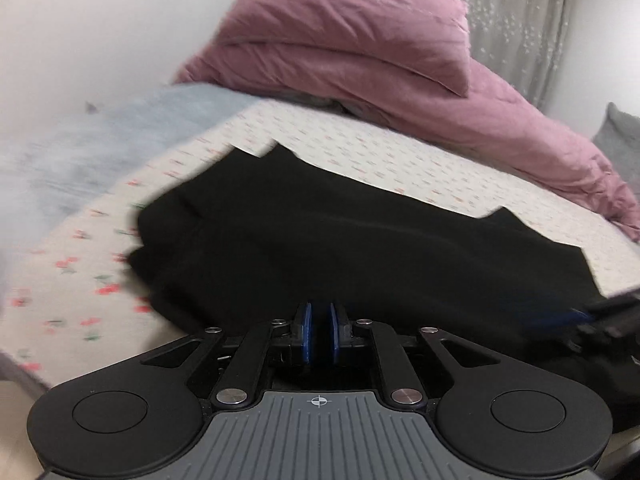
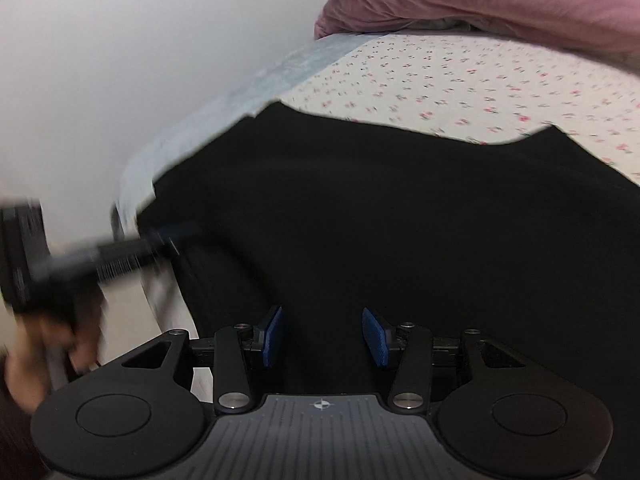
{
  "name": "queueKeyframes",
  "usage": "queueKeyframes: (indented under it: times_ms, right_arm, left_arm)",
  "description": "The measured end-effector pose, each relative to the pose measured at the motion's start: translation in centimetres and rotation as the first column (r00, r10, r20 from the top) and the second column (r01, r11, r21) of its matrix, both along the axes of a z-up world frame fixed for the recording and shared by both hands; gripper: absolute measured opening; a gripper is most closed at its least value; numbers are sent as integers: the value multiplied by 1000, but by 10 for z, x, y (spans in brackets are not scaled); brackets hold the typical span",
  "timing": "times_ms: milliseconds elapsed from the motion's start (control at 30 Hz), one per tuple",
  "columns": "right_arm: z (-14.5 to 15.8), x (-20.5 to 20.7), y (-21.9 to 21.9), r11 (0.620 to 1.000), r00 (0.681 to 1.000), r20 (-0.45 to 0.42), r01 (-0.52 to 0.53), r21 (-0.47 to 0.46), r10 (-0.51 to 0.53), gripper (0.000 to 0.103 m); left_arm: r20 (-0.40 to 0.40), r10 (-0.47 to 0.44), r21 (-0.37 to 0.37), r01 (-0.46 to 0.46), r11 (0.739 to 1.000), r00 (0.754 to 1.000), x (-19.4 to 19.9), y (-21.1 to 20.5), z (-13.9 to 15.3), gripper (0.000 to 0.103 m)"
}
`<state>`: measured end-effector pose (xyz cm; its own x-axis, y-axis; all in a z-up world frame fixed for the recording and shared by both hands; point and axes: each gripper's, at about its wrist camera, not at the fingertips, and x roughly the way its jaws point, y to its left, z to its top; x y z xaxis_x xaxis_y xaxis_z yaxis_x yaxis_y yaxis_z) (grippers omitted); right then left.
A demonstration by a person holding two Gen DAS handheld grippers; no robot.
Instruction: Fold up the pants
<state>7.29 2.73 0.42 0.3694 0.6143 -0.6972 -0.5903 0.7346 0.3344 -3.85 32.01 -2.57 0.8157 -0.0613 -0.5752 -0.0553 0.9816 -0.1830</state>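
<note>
Black pants point(image 1: 340, 232) lie spread in a broad folded shape on the flowered bed sheet point(image 1: 360, 148). In the right wrist view the pants point(image 2: 400, 220) fill the middle. My left gripper point(image 1: 320, 320) sits low over their near edge, its blue pads almost together with only a thin slit and no cloth visible in it. My right gripper point(image 2: 322, 332) stands open above the dark cloth, with nothing between its pads. The left gripper point(image 2: 120, 256) shows blurred at the pants' left edge, with a hand point(image 2: 24, 360) behind it. The right gripper point(image 1: 600, 316) is a blur at the far right.
A pink duvet and pillow point(image 1: 360, 40) are heaped at the back of the bed. A pale blue cloth point(image 1: 120, 132) runs along the bed's left edge by a white wall. A grey curtain point(image 1: 520, 8) hangs behind, and a grey cushion point(image 1: 620, 132) is at the right.
</note>
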Motion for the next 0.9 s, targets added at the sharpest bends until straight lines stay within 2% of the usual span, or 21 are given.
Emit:
queueKeyframes:
  times_ms: [67,100,267,333,367,467,533,600,733,800,900]
  right_arm:
    - [-2,-16,-14,999,999,47,-16,-42,18,47]
    - [-1,-23,-20,998,997,66,-26,-63,30,48]
    - [-5,-59,-46,982,978,192,-45,-182,81,49]
    - [-5,-63,-56,979,971,223,-36,-199,81,49]
    - [-3,-62,-64,983,975,213,-28,-183,68,49]
    - [6,-56,-93,995,989,150,24,-94,-10,56]
    - [13,-49,-111,996,987,134,88,-25,-84,61]
    - [19,-44,-134,987,982,102,157,30,-160,63]
    - [19,-35,-168,968,974,5,223,117,-225,65]
    - [13,-32,-178,962,972,-70,231,143,-223,64]
    - [1,-28,-189,951,960,-175,251,180,-220,58]
  left_arm:
    - [9,63,39,-63,997,998,-9,6,-2,11]
    - [12,73,36,-74,997,997,-13,9,-2,11]
    - [16,81,6,-81,997,997,-21,9,6,11]
    - [18,76,-8,-76,997,997,-18,6,10,12]
    - [20,65,-11,-65,998,998,-16,2,13,12]
    - [36,9,-4,-9,1000,999,-10,-18,18,27]
    - [51,-39,15,39,999,998,-4,-36,21,46]
    - [72,-82,27,80,996,994,0,-56,24,59]
    - [76,-231,16,230,973,970,9,-99,22,65]
    - [65,-308,8,308,951,949,11,-121,19,68]
    - [47,-410,-5,411,912,911,12,-151,11,70]
